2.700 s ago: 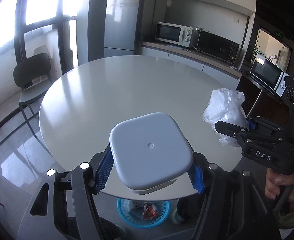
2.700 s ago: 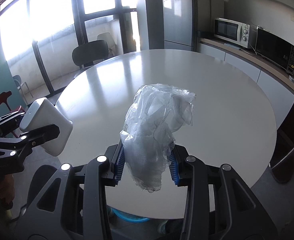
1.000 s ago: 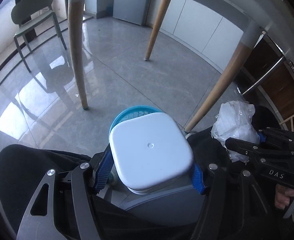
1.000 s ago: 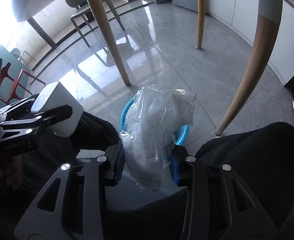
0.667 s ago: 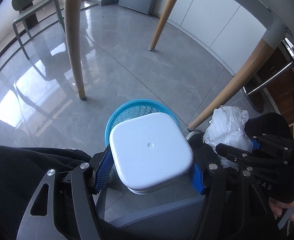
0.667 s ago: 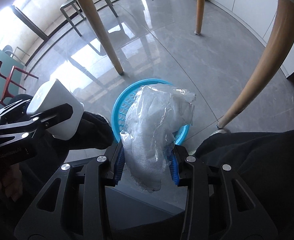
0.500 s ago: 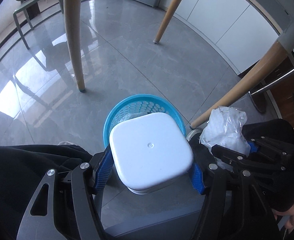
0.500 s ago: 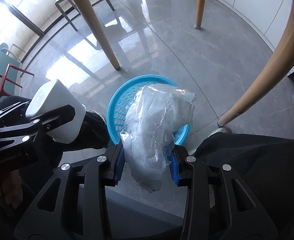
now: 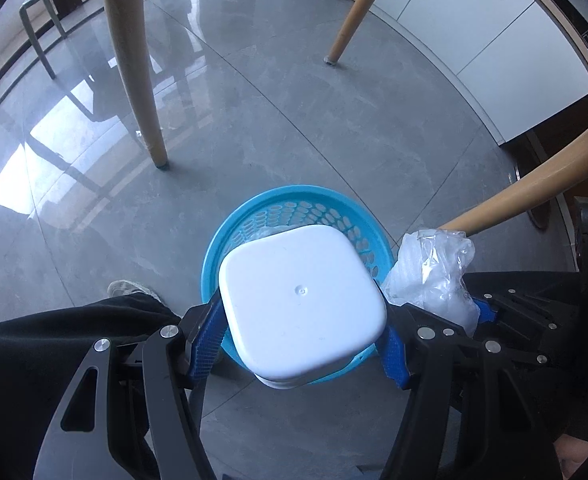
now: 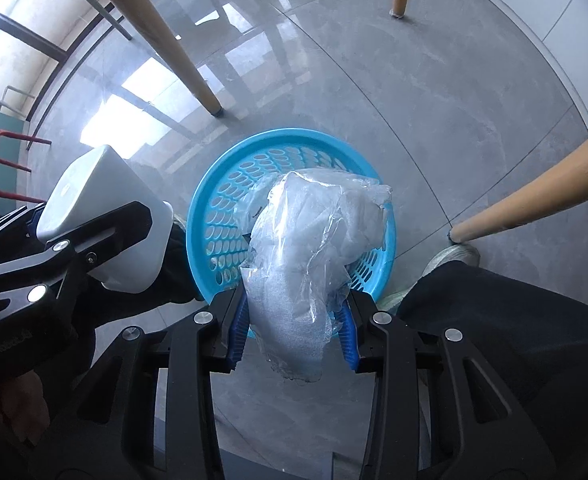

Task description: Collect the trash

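Both grippers are loaded and parked over the bin [image 10: 210, 216], the blue perforated one on the grey floor between the table legs [image 9: 134, 60]. My left gripper [image 9: 300, 344] has its jaws clamped on a white tub [image 9: 302, 296], blue pads pressed into both sides, and from the left cam the tub covers most of the bin's opening. My right gripper [image 10: 292, 330] is squeezed onto a crumpled clear plastic bag [image 10: 314, 248], which bulges up above the pads and hangs a bit below them too. From the right cam the bag sits right over the bin, while the tub looks off past the bin's left rim (fisheye, so take that loosely). There's something pale already in the bin, can't tell what.
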A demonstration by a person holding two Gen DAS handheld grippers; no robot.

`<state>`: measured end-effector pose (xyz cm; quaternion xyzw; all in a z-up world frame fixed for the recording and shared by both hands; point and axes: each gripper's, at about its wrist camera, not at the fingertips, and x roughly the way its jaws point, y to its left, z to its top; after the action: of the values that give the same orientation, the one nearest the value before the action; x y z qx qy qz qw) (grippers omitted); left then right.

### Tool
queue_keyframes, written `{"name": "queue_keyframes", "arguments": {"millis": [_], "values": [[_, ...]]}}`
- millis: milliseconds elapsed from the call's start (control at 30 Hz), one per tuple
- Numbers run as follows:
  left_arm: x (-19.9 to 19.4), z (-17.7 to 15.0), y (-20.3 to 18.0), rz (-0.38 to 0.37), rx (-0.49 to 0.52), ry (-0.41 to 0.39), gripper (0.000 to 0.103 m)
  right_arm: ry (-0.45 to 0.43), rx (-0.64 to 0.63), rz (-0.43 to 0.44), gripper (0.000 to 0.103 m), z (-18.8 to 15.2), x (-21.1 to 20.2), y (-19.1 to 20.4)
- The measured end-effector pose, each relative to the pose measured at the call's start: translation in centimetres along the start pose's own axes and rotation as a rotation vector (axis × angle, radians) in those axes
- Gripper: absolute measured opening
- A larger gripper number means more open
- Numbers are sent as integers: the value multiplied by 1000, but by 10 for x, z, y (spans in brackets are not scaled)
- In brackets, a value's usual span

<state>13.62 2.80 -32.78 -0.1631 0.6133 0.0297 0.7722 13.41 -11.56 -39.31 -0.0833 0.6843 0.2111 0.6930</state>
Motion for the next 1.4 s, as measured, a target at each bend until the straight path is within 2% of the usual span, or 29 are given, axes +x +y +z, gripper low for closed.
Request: {"name": "queue_keyframes", "arguments": {"millis": [233, 400, 533, 700, 867, 933, 1233, 1400], "values": [[26, 13, 7, -8, -18, 44, 65, 30, 17, 7, 36, 18, 20, -5], [38, 13, 8, -43, -35, 107, 67, 62, 51, 37, 48, 19, 27, -11], [28, 13, 8, -43, -34, 74, 72, 56, 56, 23, 51, 19, 25, -13], [19, 8, 6, -41, -22, 51, 72, 51, 54, 7, 52, 11, 18, -15], [1, 2, -2, -34, 12, 19, 72, 22, 48, 8, 52, 1, -2, -14], [-8, -1, -5, -31, 27, 4, 72, 3, 45, 13, 56, -3, -12, -13], [-50, -21, -9, -8, 118, -50, 73, -59, 25, 67, 57, -30, -62, -12], [-73, -42, -7, -38, 143, -70, 84, -123, -46, 49, 73, -52, -97, -2]]}}
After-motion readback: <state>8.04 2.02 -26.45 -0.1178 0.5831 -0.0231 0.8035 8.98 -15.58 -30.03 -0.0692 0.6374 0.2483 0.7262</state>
